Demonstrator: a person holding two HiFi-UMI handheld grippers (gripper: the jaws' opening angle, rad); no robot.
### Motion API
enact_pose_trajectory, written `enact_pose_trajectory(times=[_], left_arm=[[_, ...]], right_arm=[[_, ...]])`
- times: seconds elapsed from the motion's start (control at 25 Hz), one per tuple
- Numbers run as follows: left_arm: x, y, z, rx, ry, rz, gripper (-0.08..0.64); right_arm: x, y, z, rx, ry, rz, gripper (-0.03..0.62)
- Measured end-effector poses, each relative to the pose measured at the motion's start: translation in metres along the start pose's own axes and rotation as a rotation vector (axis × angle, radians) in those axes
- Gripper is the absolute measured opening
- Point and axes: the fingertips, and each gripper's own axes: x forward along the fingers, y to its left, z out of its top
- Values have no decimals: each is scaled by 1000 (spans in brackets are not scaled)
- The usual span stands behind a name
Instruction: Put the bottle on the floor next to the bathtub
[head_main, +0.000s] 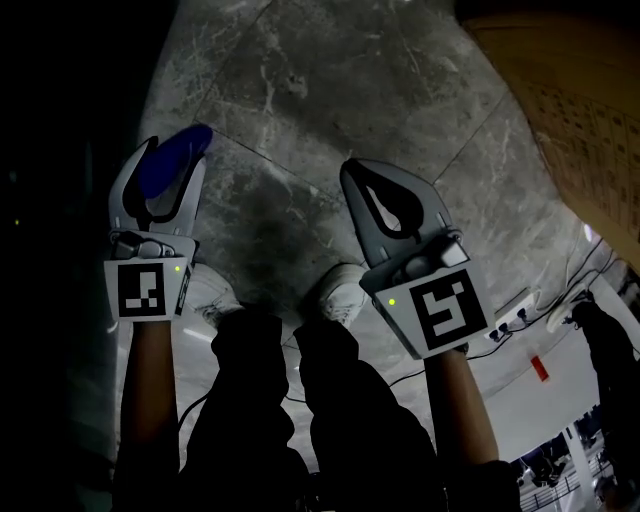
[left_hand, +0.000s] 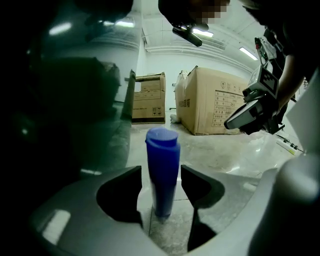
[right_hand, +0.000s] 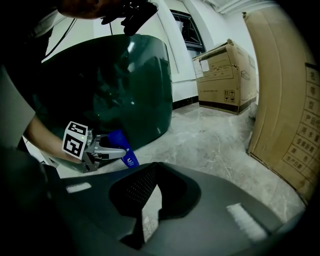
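Left gripper view shows the left tongs (left_hand: 160, 172) clenched on a slim blue plastic bottle (left_hand: 162, 160), tilted just beside the dark green bathtub (left_hand: 65, 100). The right tongs (right_hand: 154, 167) are pressed together, empty. Released while tilted, the bottle could topple on the grey stone floor (left_hand: 220, 150) and roll from the bathtub.

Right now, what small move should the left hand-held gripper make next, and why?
Probably open the left hand-held gripper a little to let go. The blue bottle stands upright between its jaws, its base seemingly on the floor, and the right gripper view shows it beside the dark green bathtub. If the base is not quite down, lower first.
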Motion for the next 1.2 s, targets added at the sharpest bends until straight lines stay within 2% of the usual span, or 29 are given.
enact_pose_trajectory(times=[0.4, 0.72, 0.96, 1.2], left_arm=[[-46, -6, 77, 10, -14, -13, 247], [-88, -29, 152, -38, -71, -28, 238], [-129, -52, 225, -49, -64, -54, 209], [-165, -53, 291, -66, -86, -26, 107]], right_arm=[[-51, 31, 57, 17, -12, 17, 25], [-96, 55, 116, 8, -38, 24, 25], [-141, 80, 176, 8, -66, 35, 25], [-179, 92, 240, 11, -121, 17, 25]])
